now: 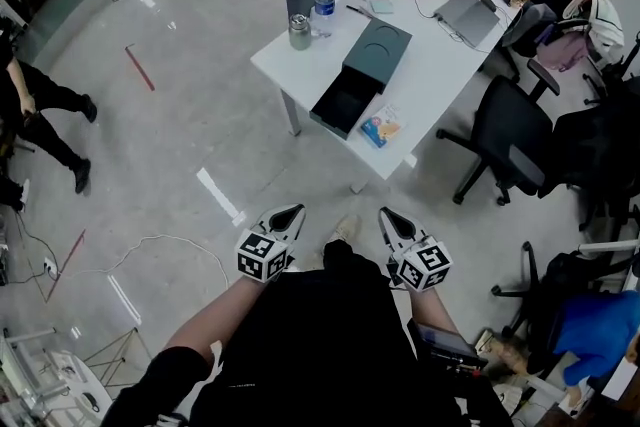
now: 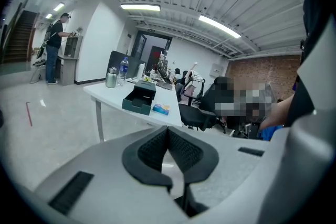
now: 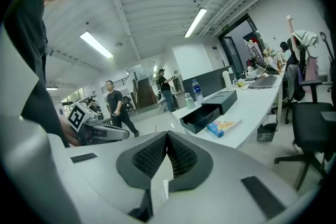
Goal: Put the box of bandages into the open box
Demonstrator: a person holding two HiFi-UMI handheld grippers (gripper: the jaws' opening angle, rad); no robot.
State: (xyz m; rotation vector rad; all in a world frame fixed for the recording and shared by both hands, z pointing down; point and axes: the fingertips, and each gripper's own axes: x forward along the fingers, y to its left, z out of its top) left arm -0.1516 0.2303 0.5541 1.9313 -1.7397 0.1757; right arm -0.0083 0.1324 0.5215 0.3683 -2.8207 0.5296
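White counter (image 1: 290, 65) far ahead. Small blue-and-orange bandage box (image 1: 381, 127) lies at its near edge, just right of the open dark-green box (image 1: 345, 101). Left gripper (image 1: 288, 215) and right gripper (image 1: 391, 218) are well short of it, jaws pressed together, empty. I'd close in, spread the right jaws early, and grip the box across its narrow sides.

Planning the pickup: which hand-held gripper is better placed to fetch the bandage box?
Right, probably. The bandage box lies right of the open box, ahead of the right hand-held gripper; the left hand-held gripper sits further aside. Both are shut, empty, short of the table.
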